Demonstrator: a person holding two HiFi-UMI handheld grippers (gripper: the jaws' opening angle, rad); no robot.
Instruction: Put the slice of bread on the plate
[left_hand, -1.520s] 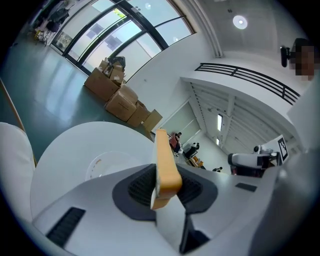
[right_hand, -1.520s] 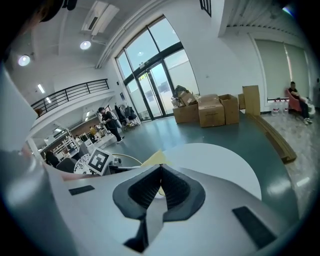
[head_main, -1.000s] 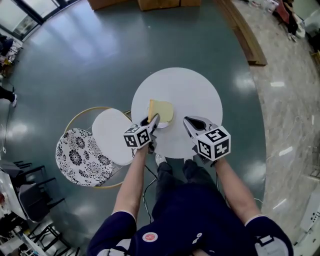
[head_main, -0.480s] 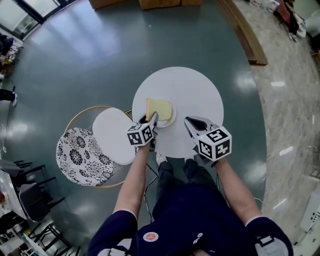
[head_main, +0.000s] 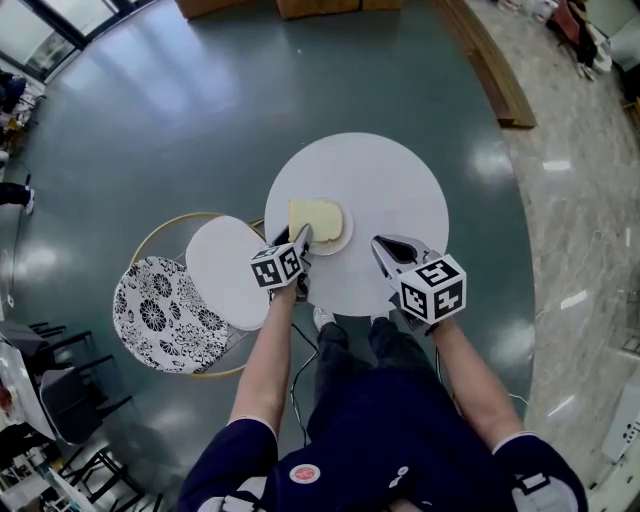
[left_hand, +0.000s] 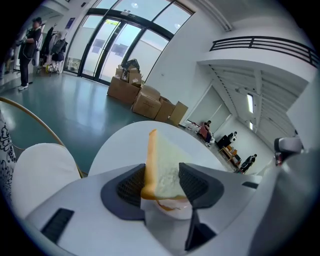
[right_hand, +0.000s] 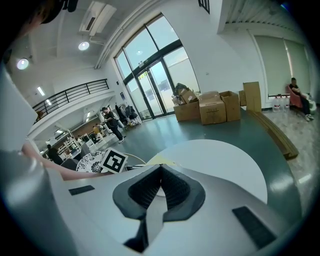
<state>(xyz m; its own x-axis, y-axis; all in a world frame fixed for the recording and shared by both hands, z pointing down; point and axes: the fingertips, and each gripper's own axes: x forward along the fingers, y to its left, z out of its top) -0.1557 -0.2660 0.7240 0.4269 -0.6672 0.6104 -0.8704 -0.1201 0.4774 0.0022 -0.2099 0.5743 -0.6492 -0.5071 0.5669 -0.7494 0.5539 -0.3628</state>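
The slice of bread (head_main: 316, 217), pale with a tan crust, rests on a small white plate (head_main: 341, 240) on the round white table (head_main: 400, 180). My left gripper (head_main: 298, 238) is at the plate's near left edge. In the left gripper view the bread (left_hand: 161, 165) stands tilted between the two dark pads (left_hand: 131, 186), leaning to the right. The left gripper (left_hand: 162, 176) has its jaws opening, and a gap shows beside the slice. My right gripper (head_main: 386, 250) hangs over the table's near right part. Its jaws are shut with nothing in them (right_hand: 161, 172).
A chair with a round white seat (head_main: 225, 270) and a gold hoop frame stands left of the table, with a black-and-white patterned cushion (head_main: 160, 310) beside it. Cardboard boxes (left_hand: 145, 97) and people stand far off across the green floor. A wooden bench (head_main: 490, 70) lies far right.
The left gripper has sunk towards the plate and its jaws have widened. The bread has tipped from nearly upright to lying flatter over the plate. The right gripper has kept still.
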